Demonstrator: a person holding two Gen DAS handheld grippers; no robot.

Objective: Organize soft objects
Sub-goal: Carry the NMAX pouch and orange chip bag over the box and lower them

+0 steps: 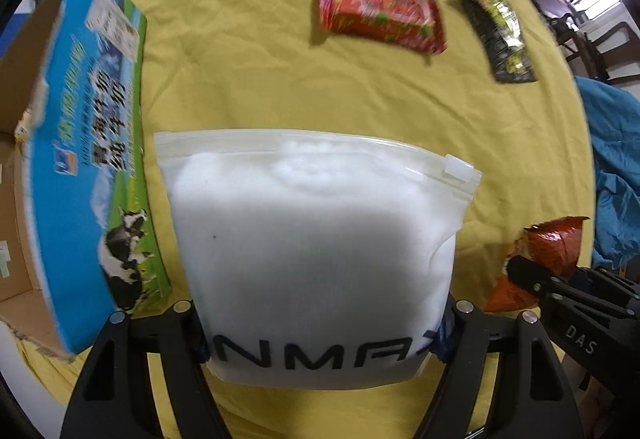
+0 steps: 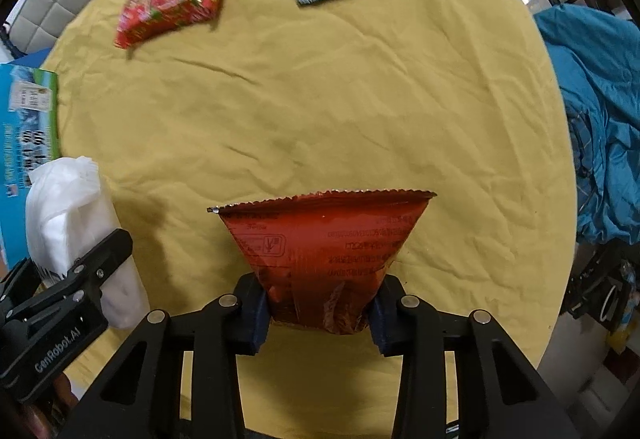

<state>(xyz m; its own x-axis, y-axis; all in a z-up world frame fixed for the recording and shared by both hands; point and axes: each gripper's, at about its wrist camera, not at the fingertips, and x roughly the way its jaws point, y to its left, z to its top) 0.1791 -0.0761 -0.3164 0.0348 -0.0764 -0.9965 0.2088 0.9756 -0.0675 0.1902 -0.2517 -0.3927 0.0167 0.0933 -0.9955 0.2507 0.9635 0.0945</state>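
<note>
Between my left gripper's [image 1: 320,335] pads I am clamping the white zip pouch [image 1: 316,239]; my right gripper [image 2: 318,313] is pinching the red snack bag [image 2: 324,243]. I am lifting both level toward the carton [image 1: 92,143] at nine o'clock.

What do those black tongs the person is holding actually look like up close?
Both are matte black plastic. The left tongs and right tongs each have two triangular cut-out arms joined by silver round rivets, ending in dark blue pads. White lettering marks their bodies: "GenRobot.AI" on the left one, "DAS" on the right. No cables or sleeves show.
</note>
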